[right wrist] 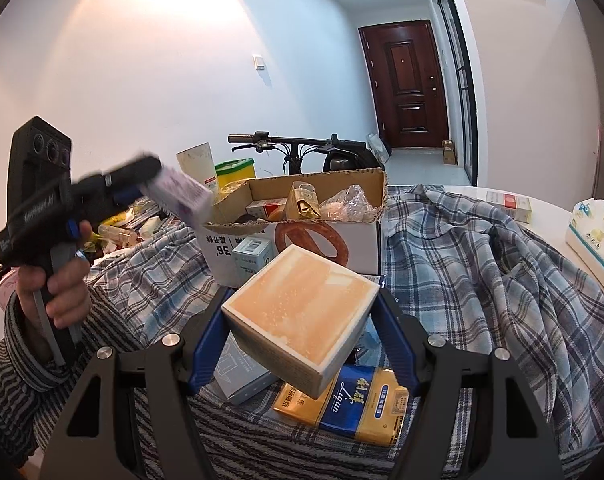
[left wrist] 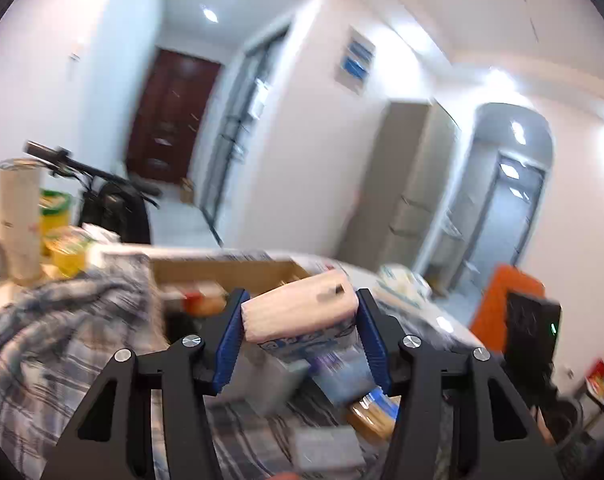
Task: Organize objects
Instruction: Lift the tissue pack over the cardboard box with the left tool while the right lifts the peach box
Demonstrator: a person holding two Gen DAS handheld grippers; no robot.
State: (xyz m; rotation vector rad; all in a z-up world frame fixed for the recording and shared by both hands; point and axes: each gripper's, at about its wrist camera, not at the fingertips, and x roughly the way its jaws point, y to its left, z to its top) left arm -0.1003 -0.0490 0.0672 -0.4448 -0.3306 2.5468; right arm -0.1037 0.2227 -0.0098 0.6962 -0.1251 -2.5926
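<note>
Left wrist view shows my left gripper (left wrist: 299,330) clamped on a soft tissue pack (left wrist: 302,310), lifted in front of the open cardboard box (left wrist: 221,272) that sits on the plaid cloth (left wrist: 61,340). From the right wrist view, my right gripper (right wrist: 302,344) pinches a cream-and-orange square box (right wrist: 302,316), tilted, above a gold-and-blue packet (right wrist: 354,408) and a grey carton (right wrist: 241,376). My left hand (right wrist: 61,284) holds its tool beside the cardboard box.
</note>
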